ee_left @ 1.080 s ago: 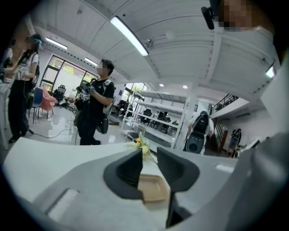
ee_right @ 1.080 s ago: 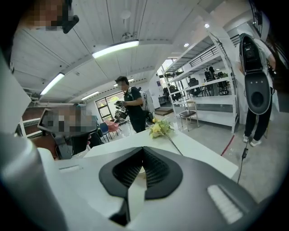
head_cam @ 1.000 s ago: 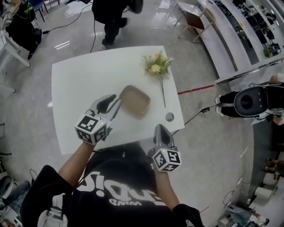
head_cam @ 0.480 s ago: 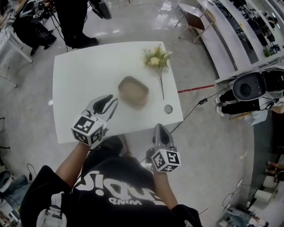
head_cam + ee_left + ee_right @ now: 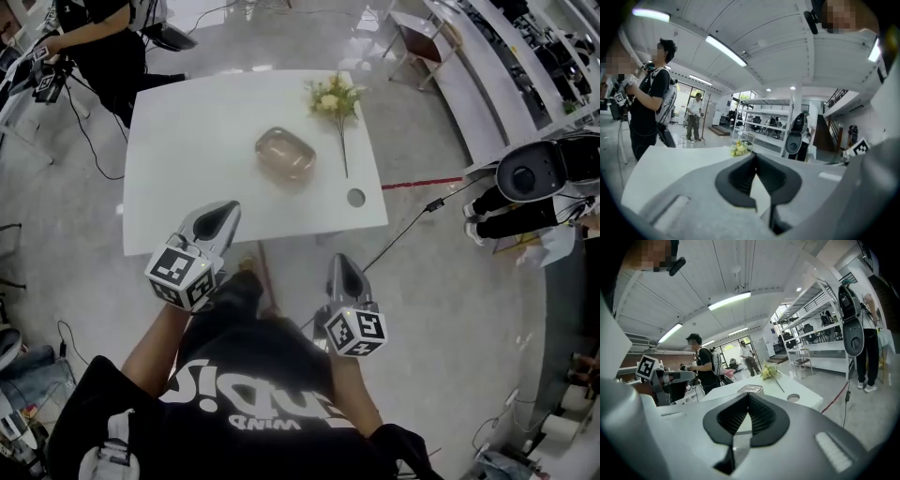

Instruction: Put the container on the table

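Observation:
The container (image 5: 286,155), a clear rounded box with brownish contents, rests on the white table (image 5: 187,178) near its middle, with nothing touching it. In the right gripper view the container (image 5: 750,389) shows just past the jaw tips. My left gripper (image 5: 217,218) hangs over the table's near edge, well short of the container, shut and empty. My right gripper (image 5: 342,269) is off the table, above the floor by the near right corner, its jaws also shut on nothing. In their own views the left gripper (image 5: 754,157) and the right gripper (image 5: 748,397) each show pads meeting.
A sprig of yellow flowers (image 5: 333,98) lies at the table's far right, and a small round disc (image 5: 355,197) sits near the right corner. A person in black (image 5: 103,37) stands at the far left corner. A dark round machine (image 5: 530,178) and a floor cable (image 5: 412,220) are to the right.
Both grippers have drawn back from the table toward me. The left gripper left the container's side and its jaws closed. The container has stayed on the table.

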`<act>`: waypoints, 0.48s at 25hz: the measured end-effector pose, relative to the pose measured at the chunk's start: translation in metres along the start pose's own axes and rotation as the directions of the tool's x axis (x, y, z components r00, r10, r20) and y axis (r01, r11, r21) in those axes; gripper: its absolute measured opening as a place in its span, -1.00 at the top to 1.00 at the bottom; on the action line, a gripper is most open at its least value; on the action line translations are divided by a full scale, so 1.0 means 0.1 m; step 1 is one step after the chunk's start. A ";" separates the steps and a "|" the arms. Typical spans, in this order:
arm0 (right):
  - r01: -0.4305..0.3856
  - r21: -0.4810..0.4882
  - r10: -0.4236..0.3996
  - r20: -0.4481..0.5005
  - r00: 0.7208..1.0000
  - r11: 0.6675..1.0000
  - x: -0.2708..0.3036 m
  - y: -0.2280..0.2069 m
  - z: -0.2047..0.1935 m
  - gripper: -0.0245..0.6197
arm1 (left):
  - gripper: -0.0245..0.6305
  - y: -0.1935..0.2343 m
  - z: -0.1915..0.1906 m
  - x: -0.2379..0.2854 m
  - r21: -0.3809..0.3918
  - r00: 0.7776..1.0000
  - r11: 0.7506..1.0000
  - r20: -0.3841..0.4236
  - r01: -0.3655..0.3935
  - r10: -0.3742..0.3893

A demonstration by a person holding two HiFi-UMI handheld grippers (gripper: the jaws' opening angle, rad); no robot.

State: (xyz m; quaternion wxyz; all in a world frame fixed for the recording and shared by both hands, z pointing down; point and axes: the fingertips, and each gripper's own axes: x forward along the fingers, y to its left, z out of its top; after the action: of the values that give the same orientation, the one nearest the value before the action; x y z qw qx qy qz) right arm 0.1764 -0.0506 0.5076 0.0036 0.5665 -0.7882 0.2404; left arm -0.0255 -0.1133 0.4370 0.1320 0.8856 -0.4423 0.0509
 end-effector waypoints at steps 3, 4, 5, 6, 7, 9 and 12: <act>-0.030 -0.017 0.030 -0.009 1.000 0.999 -0.15 0.00 -0.13 0.92 | 0.92 -0.14 -0.14 -0.23 -0.011 1.000 1.000 0.009 -0.026 0.026; -0.041 -0.021 0.041 -0.012 0.999 0.999 -0.21 0.01 -0.16 0.92 | 0.92 -0.19 -0.19 -0.31 -0.015 0.999 0.999 0.011 -0.035 0.035; -0.054 -0.026 0.054 -0.014 0.998 0.998 -0.25 0.02 -0.19 0.92 | 0.92 -0.23 -0.23 -0.39 -0.019 0.999 0.999 0.012 -0.047 0.047; -0.069 -0.031 0.069 -0.017 0.997 0.997 -0.30 0.04 -0.22 0.92 | 0.92 -0.27 -0.26 -0.48 -0.022 0.998 0.998 0.013 -0.061 0.061; -0.086 -0.035 0.085 -0.020 0.996 0.996 -0.35 0.08 -0.23 0.92 | 0.92 -0.31 -0.29 -0.57 -0.023 0.997 0.997 0.014 -0.077 0.077; -0.116 -0.042 0.115 -0.020 0.993 0.992 -0.44 0.17 -0.24 0.92 | 0.92 -0.38 -0.31 -0.77 -0.012 0.994 0.994 0.014 -0.106 0.106; -0.147 -0.047 0.146 -0.023 0.989 0.988 -0.56 0.32 -0.25 0.92 | 0.92 -0.46 -0.33 -1.04 0.007 0.990 0.990 0.015 -0.141 0.141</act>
State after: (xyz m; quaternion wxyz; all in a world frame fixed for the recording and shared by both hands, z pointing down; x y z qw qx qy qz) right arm 0.1609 0.0169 0.5023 0.0075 0.5045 -0.8332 0.2262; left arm -0.0507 0.0021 0.4381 0.1214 0.8530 -0.5046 0.0555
